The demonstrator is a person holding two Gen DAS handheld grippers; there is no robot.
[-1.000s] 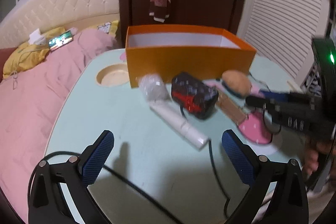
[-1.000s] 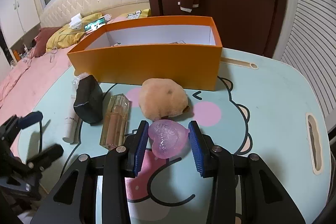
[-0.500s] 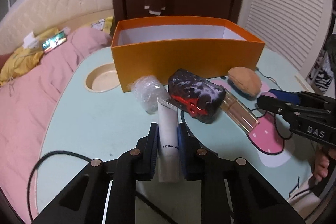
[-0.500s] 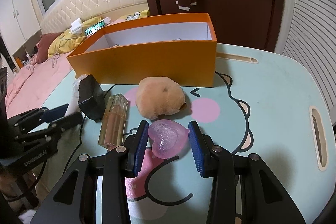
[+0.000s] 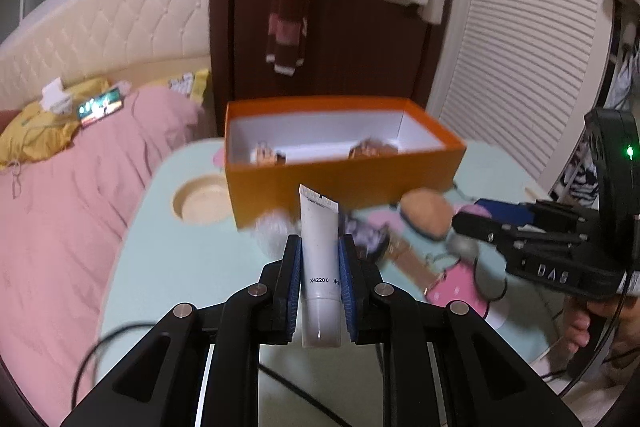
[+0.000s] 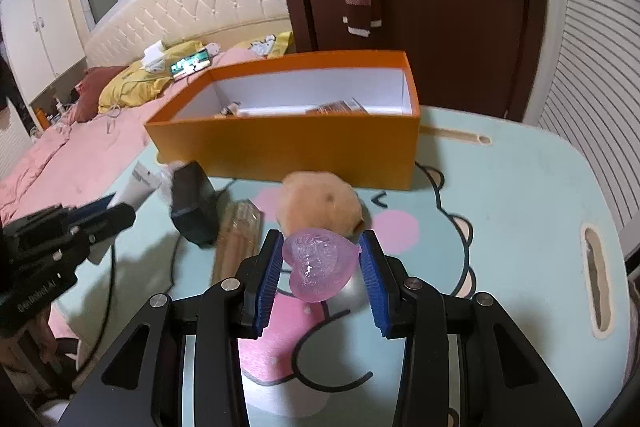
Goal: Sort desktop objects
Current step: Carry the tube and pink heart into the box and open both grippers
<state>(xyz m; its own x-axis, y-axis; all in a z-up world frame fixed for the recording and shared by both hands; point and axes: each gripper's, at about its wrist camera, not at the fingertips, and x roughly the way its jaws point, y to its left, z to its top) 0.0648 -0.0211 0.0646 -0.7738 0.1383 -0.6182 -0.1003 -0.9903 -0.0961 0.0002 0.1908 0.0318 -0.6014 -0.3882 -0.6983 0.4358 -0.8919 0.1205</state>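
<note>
Between the pads of my left hand-held gripper sits a white tube, clamped around its lower body with the crimped end pointing up and forward toward the orange box. I grip it low, near the cap, so the long flat end leads and can tip over the box wall. It looks lifted clear of the counter, though the blur leaves that a judgement.

My right hand-held gripper is clenched on a pink heart, a translucent, bumpy piece pinched across its widest part; that is the only pair of faces the pads can catch squarely. It looks soft and could squirt out if I squeeze harder.

Just beyond the heart lies a tan plush toy, near the box's front wall. To its left a clear bottle lies on its side beside a black pouch.

The box stands open at the far side of the counter, and a few small things already lie on its white floor; I cannot tell what they are. I judge both held pieces are bound for it, with the plush, bottle and pouch left outside.
</note>
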